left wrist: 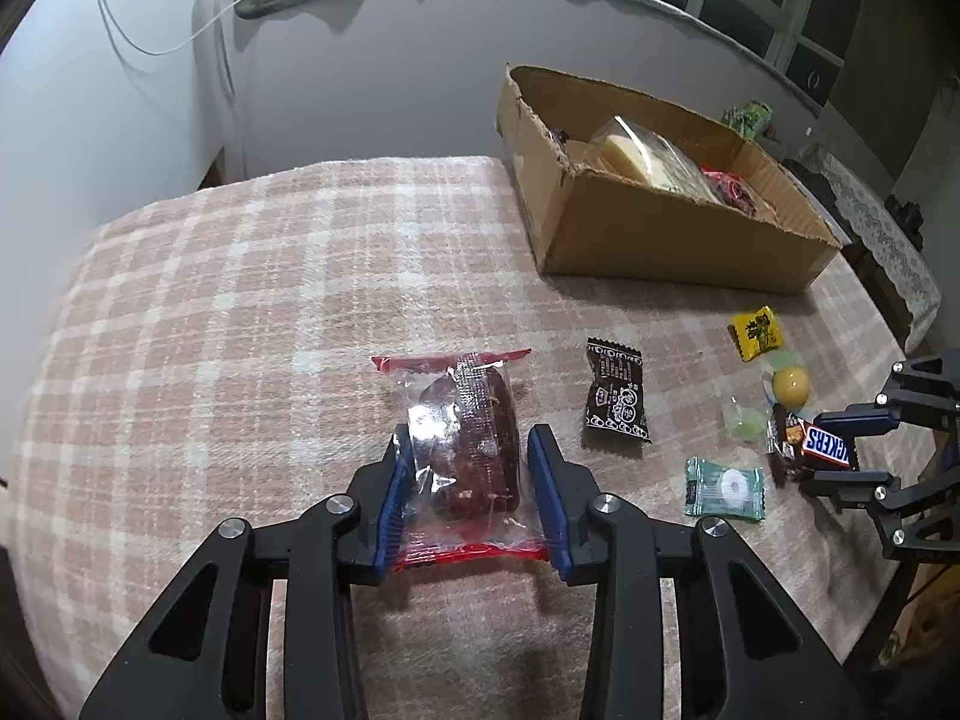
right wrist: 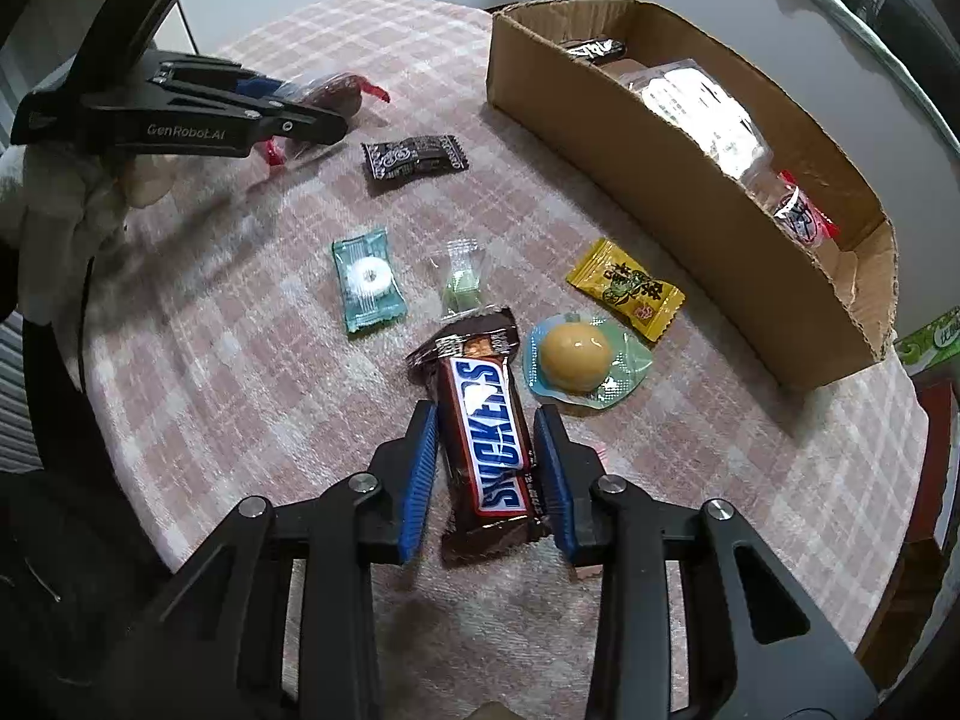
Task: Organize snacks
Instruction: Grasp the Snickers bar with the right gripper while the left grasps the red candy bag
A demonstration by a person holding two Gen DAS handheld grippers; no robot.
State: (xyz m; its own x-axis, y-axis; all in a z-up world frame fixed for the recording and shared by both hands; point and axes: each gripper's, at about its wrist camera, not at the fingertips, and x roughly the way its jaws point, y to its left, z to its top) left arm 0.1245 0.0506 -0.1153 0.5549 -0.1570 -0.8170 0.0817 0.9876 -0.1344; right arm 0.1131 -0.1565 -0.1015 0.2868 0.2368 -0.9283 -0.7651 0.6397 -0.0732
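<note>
My left gripper (left wrist: pixel 471 468) has its jaws on either side of a clear plastic packet with red ends and a dark reddish-brown cake inside (left wrist: pixel 465 438); the blue pads press the wrapper's edges, so the jaws are clamped on it, low over the pink-and-white checked cloth on the worktop (left wrist: pixel 240 300). My right gripper (right wrist: pixel 487 456) has its jaws closed against the sides of a brown Snickers bar (right wrist: pixel 489 438), which points away from me. Just beyond the bar lie a clear-wrapped pale green candy (right wrist: pixel 461 288), a round yellow jelly in a green-rimmed cup (right wrist: pixel 575 360) and a teal packet holding a white ring mint (right wrist: pixel 366 282). Farther off sit a yellow sachet (right wrist: pixel 624 288) and a black printed sachet (right wrist: pixel 414 159). At the far right stands an open brown cardboard box (right wrist: pixel 648 180) already holding several wrapped snacks.
</note>
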